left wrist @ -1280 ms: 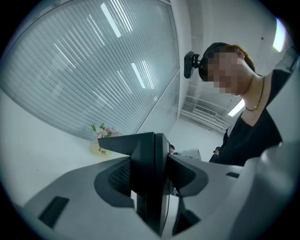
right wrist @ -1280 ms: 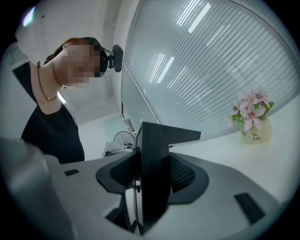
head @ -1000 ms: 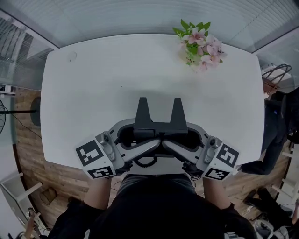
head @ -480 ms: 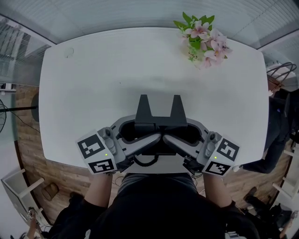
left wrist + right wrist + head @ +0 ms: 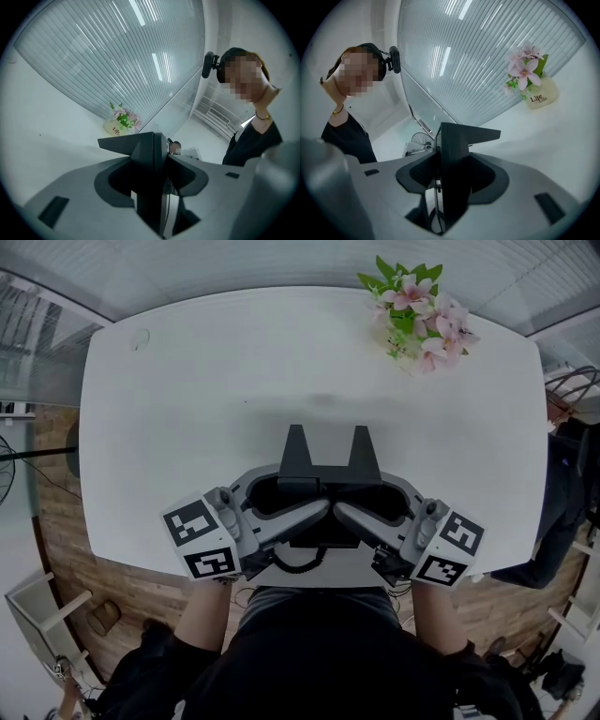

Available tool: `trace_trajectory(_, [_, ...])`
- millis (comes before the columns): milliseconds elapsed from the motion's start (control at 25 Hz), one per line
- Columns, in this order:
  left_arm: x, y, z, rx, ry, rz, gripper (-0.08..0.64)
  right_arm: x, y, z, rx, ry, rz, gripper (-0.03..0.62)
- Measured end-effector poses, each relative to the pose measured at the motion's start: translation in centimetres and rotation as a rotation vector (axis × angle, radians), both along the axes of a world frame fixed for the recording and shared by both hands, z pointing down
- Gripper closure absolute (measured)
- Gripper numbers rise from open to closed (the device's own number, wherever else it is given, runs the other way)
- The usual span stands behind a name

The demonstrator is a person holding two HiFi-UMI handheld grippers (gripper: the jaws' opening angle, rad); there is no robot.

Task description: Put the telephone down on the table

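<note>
The head view alone gives the layout: a white table (image 5: 187, 409), flowers (image 5: 417, 310) at its far right corner, and the telephone (image 5: 323, 488) over the near edge, straight before the person. The left gripper (image 5: 302, 495) and right gripper (image 5: 361, 495) clamp it from either side. It is black, with two tapered prongs (image 5: 296, 451) pointing away and a coiled cord (image 5: 298, 563) at its near side; whether it rests on the table cannot be told. The left gripper view shows the grip close up: the left gripper (image 5: 152, 187) has grey jaws pressed on the telephone (image 5: 147, 154), a thin dark slab seen edge-on, with the person (image 5: 253, 136) at right and the flowers' pot (image 5: 112, 127) behind. The right gripper view shows the right gripper (image 5: 450, 187) shut likewise on the telephone (image 5: 452, 159), plus a fan (image 5: 423, 138).
</note>
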State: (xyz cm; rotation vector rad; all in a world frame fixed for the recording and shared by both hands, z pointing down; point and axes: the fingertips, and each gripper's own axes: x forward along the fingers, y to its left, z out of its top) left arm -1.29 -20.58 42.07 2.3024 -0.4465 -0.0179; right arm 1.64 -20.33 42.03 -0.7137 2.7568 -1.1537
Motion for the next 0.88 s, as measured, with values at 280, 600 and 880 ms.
trace_trajectory(280, [0.1,-0.6,1.0,-0.026,-0.006,-0.005,0.336,0.1,-0.6,1.0,-0.026,-0.001,-0.006,0.383])
trace_trajectory(600, [0.0,-1.0,2.2,-0.081,0.002,-0.006,0.336,0.0,-1.0,2.3,-0.076,-0.006,-0.012,0.385])
trace_trajectory(880, [0.2,-1.8,3.1,-0.128,0.021,-0.018,0.341,0.3,-1.8,3.3,-0.121,-0.021,0.005,0.387])
